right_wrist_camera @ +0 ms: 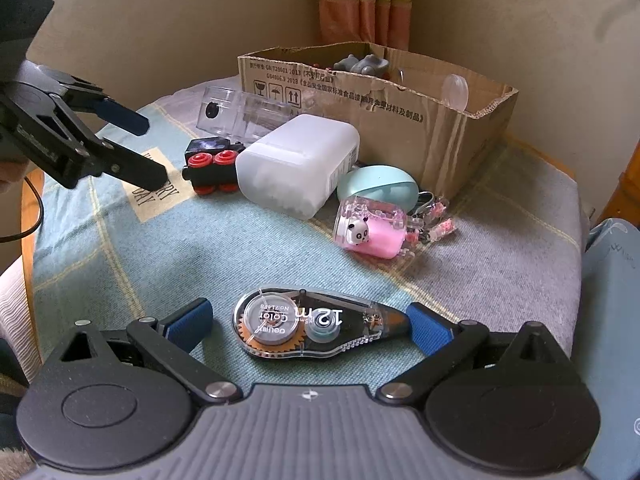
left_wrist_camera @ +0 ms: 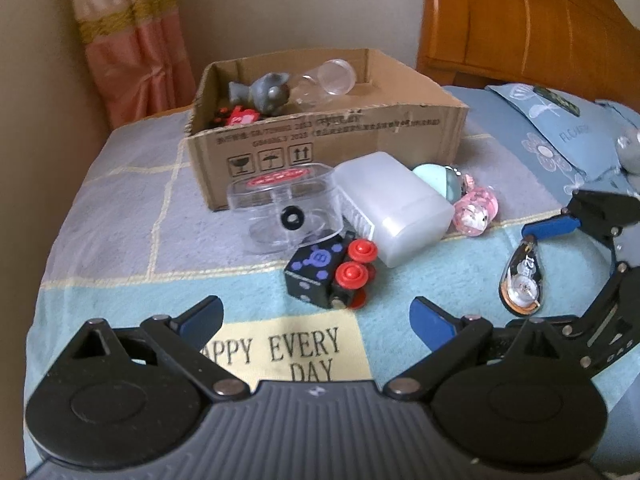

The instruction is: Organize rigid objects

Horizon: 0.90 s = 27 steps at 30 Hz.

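- The right gripper (right_wrist_camera: pixel 310 326) is spread wide around a correction tape dispenser (right_wrist_camera: pixel 308 328) lying flat on the blanket (right_wrist_camera: pixel 200 248); its right pad seems to touch the dispenser's tip, the left pad is apart.
- Beyond the dispenser stands an open cardboard box (right_wrist_camera: pixel 400 120) with a grey toy (right_wrist_camera: pixel 362 63) inside.
- Before the box lie a frosted white plastic case (right_wrist_camera: pixel 294 164), a toy train (right_wrist_camera: pixel 214 166), a clear case (right_wrist_camera: pixel 240 114), a pink panda keychain (right_wrist_camera: pixel 370 232) and a mint-green case (right_wrist_camera: pixel 378 184).
- Left of the box hovers the left gripper (right_wrist_camera: pixel 144 152), open.
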{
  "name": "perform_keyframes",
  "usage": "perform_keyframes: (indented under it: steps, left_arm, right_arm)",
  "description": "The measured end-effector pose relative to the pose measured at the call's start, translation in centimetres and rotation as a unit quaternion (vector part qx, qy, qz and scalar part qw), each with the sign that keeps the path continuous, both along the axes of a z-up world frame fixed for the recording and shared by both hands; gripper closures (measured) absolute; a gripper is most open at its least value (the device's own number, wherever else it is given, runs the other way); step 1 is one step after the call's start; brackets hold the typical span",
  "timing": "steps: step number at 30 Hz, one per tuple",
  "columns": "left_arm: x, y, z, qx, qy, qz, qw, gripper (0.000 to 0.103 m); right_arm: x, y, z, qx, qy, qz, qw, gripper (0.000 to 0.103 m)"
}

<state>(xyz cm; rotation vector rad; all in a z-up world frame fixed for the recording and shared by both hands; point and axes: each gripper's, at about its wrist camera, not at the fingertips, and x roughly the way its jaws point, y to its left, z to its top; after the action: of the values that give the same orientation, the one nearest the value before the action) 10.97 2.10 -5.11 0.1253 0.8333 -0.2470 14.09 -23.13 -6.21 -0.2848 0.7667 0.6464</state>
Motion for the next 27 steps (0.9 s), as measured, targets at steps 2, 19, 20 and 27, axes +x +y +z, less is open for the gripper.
perform_keyframes:
  steps: [2, 19, 20, 27]
  left_arm:
    - [0.3, -0.4, -0.4, 0.014, -0.016, -0.006, 0.9998, 0.004]
    - [3.0, -0.8, -2.5, -0.021, -0.016, -0.048, 0.9985, 0.046]
    - [3.0, -0.9, -2.5, -0.019, -0.017, -0.048, 0.9985, 0.046]
    - [1.1, 0.0, -2.3, -0.032, -0.009, -0.052, 0.9981, 0.054]
  right_arm:
    - [-0.1, 0.0, 0.0, 0.001, -0.001, 0.0, 1.0, 0.0]
    - [-0.6, -0.2, -0.4, 0.009, -0.01, -0.004, 1.0, 0.0]
    - [-0.7, -0.2, -0.4, 0.009, -0.01, -0.006, 1.0, 0.0]
    - [-1.4, 0.6, 0.1, 0.001, 0.004, -0.006, 1.0, 0.0]
